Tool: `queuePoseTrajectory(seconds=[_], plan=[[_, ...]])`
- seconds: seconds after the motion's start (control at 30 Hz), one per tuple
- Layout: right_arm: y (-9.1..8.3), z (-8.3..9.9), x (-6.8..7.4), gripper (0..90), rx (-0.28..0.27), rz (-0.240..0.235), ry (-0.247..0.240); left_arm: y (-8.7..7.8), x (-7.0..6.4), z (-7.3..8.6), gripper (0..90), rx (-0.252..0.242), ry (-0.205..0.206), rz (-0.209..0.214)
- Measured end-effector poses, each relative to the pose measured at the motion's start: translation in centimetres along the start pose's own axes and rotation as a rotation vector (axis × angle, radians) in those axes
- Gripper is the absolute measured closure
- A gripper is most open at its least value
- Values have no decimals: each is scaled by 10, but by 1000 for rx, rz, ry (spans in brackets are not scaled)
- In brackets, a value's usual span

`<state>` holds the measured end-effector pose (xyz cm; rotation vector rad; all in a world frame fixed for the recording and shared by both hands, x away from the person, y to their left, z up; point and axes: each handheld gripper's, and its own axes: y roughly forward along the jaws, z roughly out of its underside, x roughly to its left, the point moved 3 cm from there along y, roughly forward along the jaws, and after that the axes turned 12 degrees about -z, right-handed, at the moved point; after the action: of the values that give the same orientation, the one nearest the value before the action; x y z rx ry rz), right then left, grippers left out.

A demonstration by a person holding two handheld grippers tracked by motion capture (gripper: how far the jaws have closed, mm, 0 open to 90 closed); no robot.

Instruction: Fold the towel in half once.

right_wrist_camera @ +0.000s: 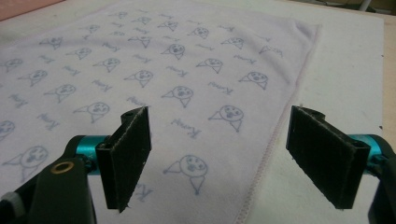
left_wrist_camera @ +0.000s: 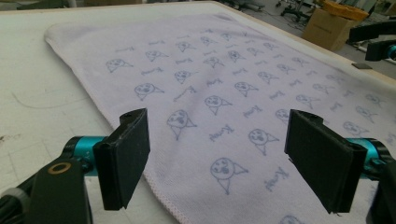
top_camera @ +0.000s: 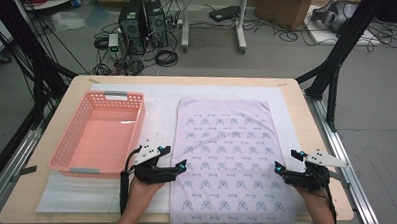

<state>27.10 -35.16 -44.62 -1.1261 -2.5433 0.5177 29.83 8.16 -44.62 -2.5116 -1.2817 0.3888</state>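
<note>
Cables, computer towers and cardboard boxes crowd the floor beyond the table [top_camera: 34, 198] in the high view, and on it lies the towel [top_camera: 227, 156], spread flat and lengthwise away from you on a white mat [top_camera: 159, 113], so both long edges are free to grab. A pink basket [top_camera: 98, 133] sits just left of the towel, likely waiting for it once folded. Your left gripper [top_camera: 181, 166] hovers at the towel's left edge near the corner closest to you, and your right gripper [top_camera: 278, 166] mirrors it at the right edge; that symmetry suggests you mean to lift both near corners together.

Along the left gripper view, the jaws stand wide apart and hold nothing. The towel's hem [left_wrist_camera: 161, 196] runs between them, so closing there should pinch the edge rather than the mat.

Through the right gripper view, your jaws are likewise spread and empty. The towel's right hem [right_wrist_camera: 264, 163] passes between them, with bare mat [right_wrist_camera: 345, 70] beyond it, so the pinch is lined up on the edge here too.
</note>
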Motion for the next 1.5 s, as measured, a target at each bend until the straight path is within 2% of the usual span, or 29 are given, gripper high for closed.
queuePoseTrajectory(seconds=[0.03,0.17,0.23,0.33,0.37,0.4,0.43,0.47,0.5,0.6,0.67,0.73,0.77,0.8,0.83,0.87,0.97,1.07,1.1,1.17,1.23,1.27,1.33,1.37,1.4,1.43,1.47,1.5], plan=[[1,0,-1,203,-1,-2,2,3,2,-1,224,-1,-19,3],[5,-2,-3,201,8,-11,7,9,7,-4,219,-2,-34,-1],[10,-4,-10,198,24,-13,22,15,12,-5,219,-5,-52,-8],[16,-8,-21,197,38,-18,42,25,18,-9,210,23,-36,-34],[19,-10,-25,197,46,-19,47,29,20,-11,212,25,-34,-49],[22,-12,-29,196,57,-18,52,35,25,-14,223,4,-35,-69],[26,-14,-33,194,65,-17,52,35,25,-14,232,4,-35,-69],[29,-17,-37,193,74,-15,56,39,28,-15,222,25,-34,-80],[33,-19,-40,193,80,-16,62,48,33,-19,220,49,-56,-79],[43,-26,-51,193,99,-13,70,55,36,-23,217,49,-60,-87],[49,-30,-57,193,120,-7,73,67,42,-31,217,72,-78,-86],[51,-32,-60,193,125,-5,76,71,44,-32,222,77,-81,-94],[55,-37,-68,193,133,7,94,77,46,-34,225,97,-97,-103],[57,-38,-70,194,130,11,101,81,48,-35,227,117,-98,-117],[58,-39,-74,194,126,16,111,87,50,-35,239,125,-114,-145],[58,-39,-74,195,126,16,111,91,53,-35,239,140,-130,-155],[67,-40,-84,202,155,38,130,105,60,-35,245,186,-123,-193],[71,-41,-89,202,173,55,134,108,64,-36,250,170,-139,-215],[74,-42,-93,203,182,68,147,112,66,-35,260,196,-143,-231],[77,-43,-95,204,189,81,152,118,70,-34,268,218,-141,-248],[79,-44,-97,208,192,86,154,120,70,-34,277,219,-140,-247],[82,-45,-100,255,200,103,160,124,70,-34,299,248,-107,-251],[85,-45,-101,263,201,110,164,126,68,-35,338,247,-101,-249],[90,-43,-103,289,215,125,184,128,66,-34,355,250,-71,-265],[94,-42,-104,324,227,124,185,128,66,-34,386,250,-71,-265],[94,-42,-104,324,227,124,185,128,64,-34,386,250,-61,-282],[101,-42,-102,349,243,146,162,128,64,-34,479,251,-41,-301],[102,-43,-102,372,244,150,156,128,64,-34,520,253,-25,-312]])
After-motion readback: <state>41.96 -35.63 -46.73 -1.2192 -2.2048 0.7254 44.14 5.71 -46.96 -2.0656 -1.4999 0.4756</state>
